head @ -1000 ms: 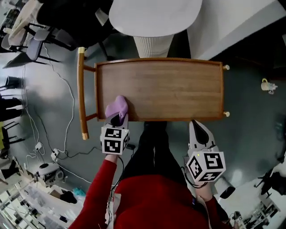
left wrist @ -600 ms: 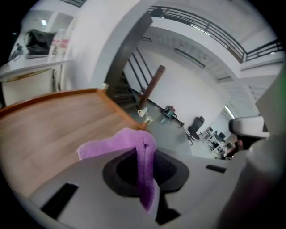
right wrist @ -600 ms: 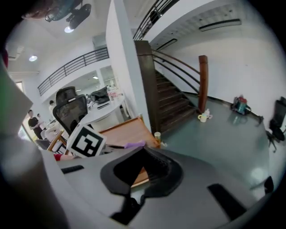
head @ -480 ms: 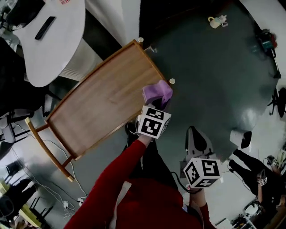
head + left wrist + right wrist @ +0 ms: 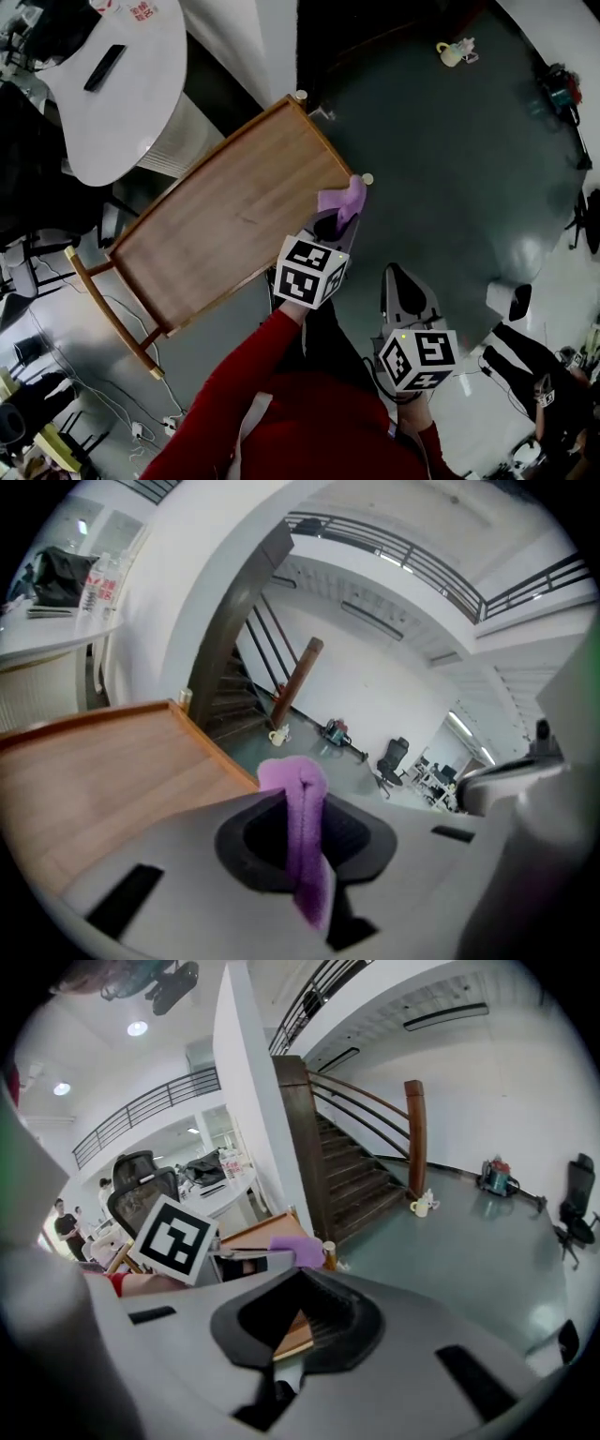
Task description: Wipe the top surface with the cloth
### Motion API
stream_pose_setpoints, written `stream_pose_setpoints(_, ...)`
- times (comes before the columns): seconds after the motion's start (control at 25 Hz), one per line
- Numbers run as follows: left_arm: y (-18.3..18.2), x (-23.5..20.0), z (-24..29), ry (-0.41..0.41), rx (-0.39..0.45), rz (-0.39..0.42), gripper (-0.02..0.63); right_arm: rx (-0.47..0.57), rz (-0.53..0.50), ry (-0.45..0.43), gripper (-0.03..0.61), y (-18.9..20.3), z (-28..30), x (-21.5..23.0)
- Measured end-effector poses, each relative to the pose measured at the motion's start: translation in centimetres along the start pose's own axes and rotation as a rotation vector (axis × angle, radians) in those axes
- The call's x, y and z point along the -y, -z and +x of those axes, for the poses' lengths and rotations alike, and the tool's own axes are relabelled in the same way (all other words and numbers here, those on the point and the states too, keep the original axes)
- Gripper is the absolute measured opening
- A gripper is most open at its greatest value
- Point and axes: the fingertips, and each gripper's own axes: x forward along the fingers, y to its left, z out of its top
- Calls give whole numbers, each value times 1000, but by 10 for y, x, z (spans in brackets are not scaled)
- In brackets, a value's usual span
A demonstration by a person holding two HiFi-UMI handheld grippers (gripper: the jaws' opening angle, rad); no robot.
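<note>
Left gripper (image 5: 336, 223) is clamped tight on the purple cloth (image 5: 344, 197), a fold of it standing up between the jaws, and what a run it has made: a second ago that cloth sat at the handle end of the wooden top (image 5: 234, 225), half a second ago it was nearing the right end, and now it's at the near right corner, just beside the small round knob (image 5: 367, 178). The head view has swung round too, so the cart now lies on a slant. From the left gripper view the wood falls away to the left and the cloth looks to be at or just past the edge, so I'd call that one full stroke along the near strip done, with the middle and far strips of the top likely to need their own passes. Right gripper (image 5: 401, 286) hangs well clear on the near side, jaws apart and holding nothing. Now, writing: there's red print on something at the far edge of the white round table (image 5: 142, 9), too small to read, and red-labelled bottles (image 5: 101, 578) in the left gripper view, equally illegible. The marker cubes carry only black-and-white squares, no letters. No brand readable anywhere.
</note>
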Motion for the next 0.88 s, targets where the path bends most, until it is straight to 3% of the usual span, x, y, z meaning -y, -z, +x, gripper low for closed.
stream_pose_setpoints(0.12, -38, -16, -53, -39, 146, -22, 48, 12, -75, -97, 3, -23, 16, -32)
stream_pose_setpoints(0.32, -80, -85, -173, -302, 358, -68, 48, 34, -224, -288, 3, -61, 48, -98)
stream_pose_setpoints(0.48, -72, -132, -287, -541, 492, -125, 49, 49, -336, -457, 3, -77, 66, -173)
stream_pose_setpoints(0.64, -51, -142, -376, -747, 610, -154, 49, 74, -442, -618, 3, -84, 69, -242)
stream_pose_setpoints(0.76, -40, -132, -411, -825, 664, -141, 49, 111, -478, -693, 3, -93, 60, -275)
stream_pose_setpoints(0.88, -42, -120, -419, -852, 676, -66, 49, 159, -486, -736, 3, -104, 53, -292)
